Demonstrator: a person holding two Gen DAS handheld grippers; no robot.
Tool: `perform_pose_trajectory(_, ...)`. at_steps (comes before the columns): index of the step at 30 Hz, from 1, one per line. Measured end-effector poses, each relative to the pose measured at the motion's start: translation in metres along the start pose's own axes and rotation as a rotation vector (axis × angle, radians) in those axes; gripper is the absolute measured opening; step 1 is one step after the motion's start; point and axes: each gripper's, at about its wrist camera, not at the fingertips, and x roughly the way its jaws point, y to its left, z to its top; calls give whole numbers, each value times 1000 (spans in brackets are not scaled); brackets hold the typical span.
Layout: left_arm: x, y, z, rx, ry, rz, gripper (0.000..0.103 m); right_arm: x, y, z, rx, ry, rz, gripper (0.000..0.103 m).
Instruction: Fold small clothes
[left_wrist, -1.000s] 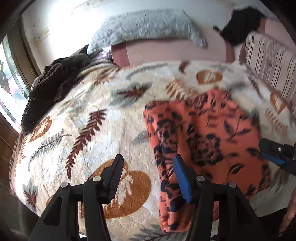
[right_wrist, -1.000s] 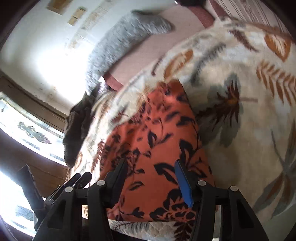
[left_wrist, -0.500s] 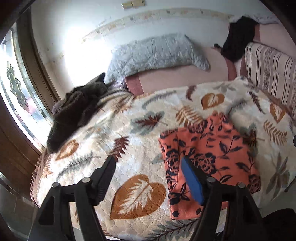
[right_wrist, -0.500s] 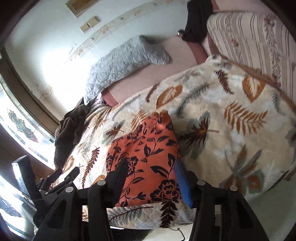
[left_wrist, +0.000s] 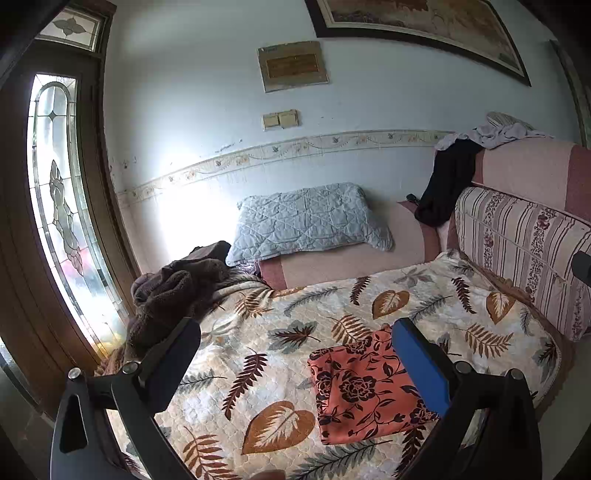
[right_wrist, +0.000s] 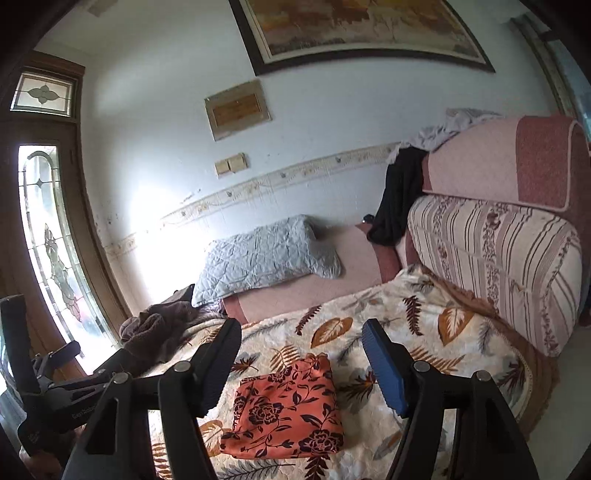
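black tongs (left_wrist: 295, 354), blue pad, silver screws

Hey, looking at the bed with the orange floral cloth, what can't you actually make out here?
- Orange floral cloth: near right corner hidden by the left gripper finger, left wrist view.
- Wall plaque: writing too small, both views.
- Brown garment: crumpled, kind unclear; partly behind the right gripper.

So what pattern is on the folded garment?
Orange with dark flowers on the folded garment, clearest in the right wrist view.
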Motion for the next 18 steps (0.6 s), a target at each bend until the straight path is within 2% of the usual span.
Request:
perform_pose_trajectory(4, -24, 5, 9, 2, -28, 29, 103, -24, 17, 6, -48, -44, 0, 76)
perform_pose_trajectory(11, -47, 28, 14, -71, -55, 58, 103, -34, 42, 1, -126, -36, -23, 76)
perform_pose_trajectory(18, -43, 52, 13, -121, -52, 163, 103, -47, 63, 3, -186, -83, -50, 77)
